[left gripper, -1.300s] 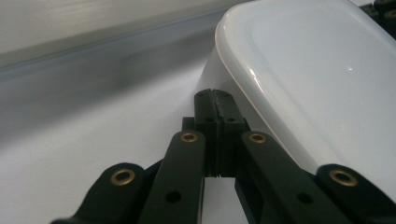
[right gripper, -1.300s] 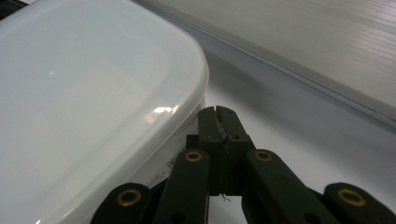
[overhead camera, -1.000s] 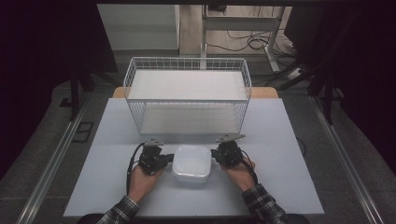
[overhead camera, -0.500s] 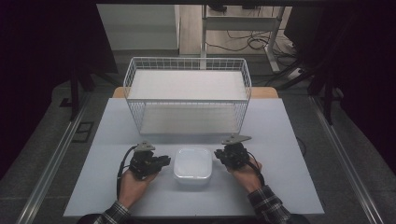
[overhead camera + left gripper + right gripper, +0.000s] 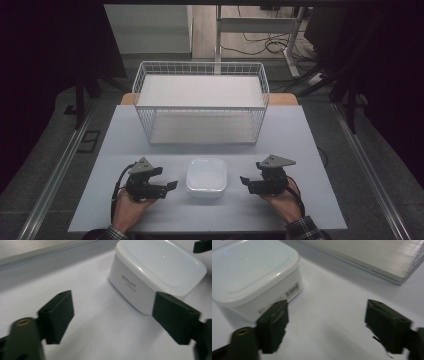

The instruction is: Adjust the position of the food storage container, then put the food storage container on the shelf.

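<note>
**While Both Tongs Stand Open, the White Box Waits Between Them**

With neither pair of tongs closed on anything, the lidded white container (image 5: 206,176) sits on the table (image 5: 300,130) midway between the left gripper (image 5: 171,185) and the right gripper (image 5: 243,180), near each but touching neither. Both grippers have their jaws spread wide apart and pointed inward at the box from opposite sides.

Judging from this stance, the step in hand is a two-sided grasp or squeeze of the container. To do it well, both grippers should probably come in level and together, so the box is not shoved sideways by whichever arrives first. The walls look smooth and rounded at the corners, so contact on the flat middle of each side, below the lid's lip, seems safest; a one-sided push could slide it across the slick tabletop.

Beyond the box, farther from both grippers, stands the white wire basket (image 5: 200,102), well apart from the container.

Close up, the left gripper view shows small printed lettering on the container's near wall (image 5: 129,283), and a tip of the other gripper at the upper corner. The right gripper view shows a barcode label (image 5: 292,290) on the opposite wall. The high view resolves neither mark, but it alone shows both hands, the spacing on each side, and the basket's place.
</note>
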### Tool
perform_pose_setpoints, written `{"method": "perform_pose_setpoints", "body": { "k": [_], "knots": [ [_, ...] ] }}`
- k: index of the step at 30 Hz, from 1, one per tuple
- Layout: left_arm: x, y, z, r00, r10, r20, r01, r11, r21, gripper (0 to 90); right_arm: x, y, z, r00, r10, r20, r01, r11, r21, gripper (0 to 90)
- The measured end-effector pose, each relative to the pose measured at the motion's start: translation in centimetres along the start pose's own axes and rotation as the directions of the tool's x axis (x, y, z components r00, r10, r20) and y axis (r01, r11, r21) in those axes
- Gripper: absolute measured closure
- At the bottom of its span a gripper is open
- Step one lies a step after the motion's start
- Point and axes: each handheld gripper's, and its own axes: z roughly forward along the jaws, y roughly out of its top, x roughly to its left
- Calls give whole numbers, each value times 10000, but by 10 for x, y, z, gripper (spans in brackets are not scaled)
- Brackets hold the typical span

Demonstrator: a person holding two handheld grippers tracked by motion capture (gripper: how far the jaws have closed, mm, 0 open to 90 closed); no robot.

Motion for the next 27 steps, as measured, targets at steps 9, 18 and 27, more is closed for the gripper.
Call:
{"method": "perform_pose_setpoints", "body": {
  "k": [9,18,27],
  "knots": [
    [5,-7,4,9992,297,-263,-296,9996,28,59,4,-11,3,9993,-359,117,354,9988,352,30],
    [4,-2,4,9988,477,-145,-477,9989,35,50,0,-8,1,9998,47,-194,-43,9998,206,24],
    [-3,15,5,9961,463,750,-455,9989,-130,30,11,3,4,9996,-5,-287,16,9992,391,14]
  ]
}}
